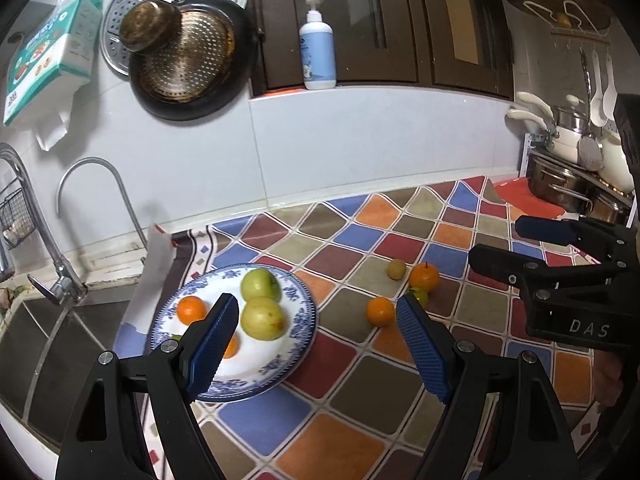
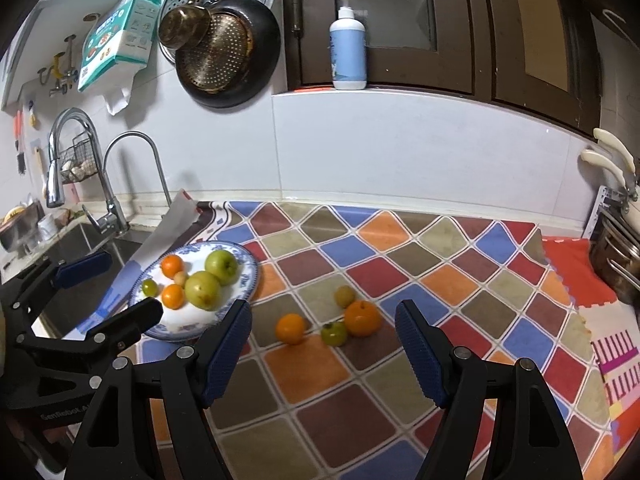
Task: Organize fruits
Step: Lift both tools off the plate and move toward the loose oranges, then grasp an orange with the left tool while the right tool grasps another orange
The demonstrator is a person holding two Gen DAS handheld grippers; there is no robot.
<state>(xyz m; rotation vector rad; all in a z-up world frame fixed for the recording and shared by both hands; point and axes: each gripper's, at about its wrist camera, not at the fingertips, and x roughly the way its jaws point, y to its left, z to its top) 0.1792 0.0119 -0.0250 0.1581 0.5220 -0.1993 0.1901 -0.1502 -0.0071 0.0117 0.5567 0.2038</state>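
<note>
A blue-patterned white plate (image 1: 298, 304) (image 2: 250, 276) sits on the checkered cloth beside the sink. It holds two green apples (image 1: 260, 284) (image 2: 221, 266), oranges (image 1: 192, 309) (image 2: 173, 265) and small fruits. On the cloth lie a small orange (image 1: 380, 311) (image 2: 291, 328), a bigger orange (image 1: 425, 277) (image 2: 362, 317), a small green fruit (image 2: 334, 333) and a yellowish fruit (image 1: 396, 269) (image 2: 345, 295). My left gripper (image 1: 318, 344) is open and empty, above the plate's right rim. My right gripper (image 2: 322, 354) is open and empty, just in front of the loose fruits.
A sink (image 1: 60, 344) (image 2: 100, 256) with faucets lies left of the plate. Pans hang on the wall (image 1: 192, 56). A soap bottle (image 2: 348, 44) stands on the ledge. Pots (image 1: 568, 184) stand at the right. The right gripper's body (image 1: 580, 276) reaches in from the right.
</note>
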